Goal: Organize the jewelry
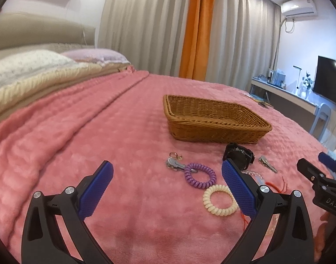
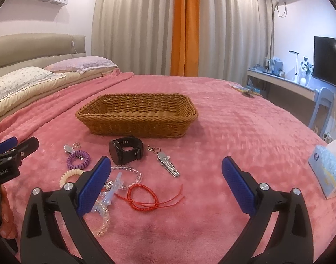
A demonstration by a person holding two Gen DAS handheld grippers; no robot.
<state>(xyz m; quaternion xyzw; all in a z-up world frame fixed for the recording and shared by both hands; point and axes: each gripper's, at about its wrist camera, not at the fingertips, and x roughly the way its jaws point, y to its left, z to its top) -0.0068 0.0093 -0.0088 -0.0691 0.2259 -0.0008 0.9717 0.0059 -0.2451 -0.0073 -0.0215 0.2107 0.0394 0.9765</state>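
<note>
Both the left tongs (image 1: 167, 189) and the right tongs (image 2: 165, 184) hover spread wide and empty over the pink bed (image 2: 234, 132), with the jewelry scattered just in front of the wicker basket (image 2: 137, 122), which looks empty. The black watch (image 2: 126, 149) seems the heaviest and stiffest piece, best pinched across its strap, while the purple coil band (image 2: 78, 160), cream coil band (image 1: 220, 200), clear bead bracelet (image 2: 132, 176) and red cord (image 2: 146, 198) are light and limp, likely to sag or slip, so nip a single loop edge
</note>
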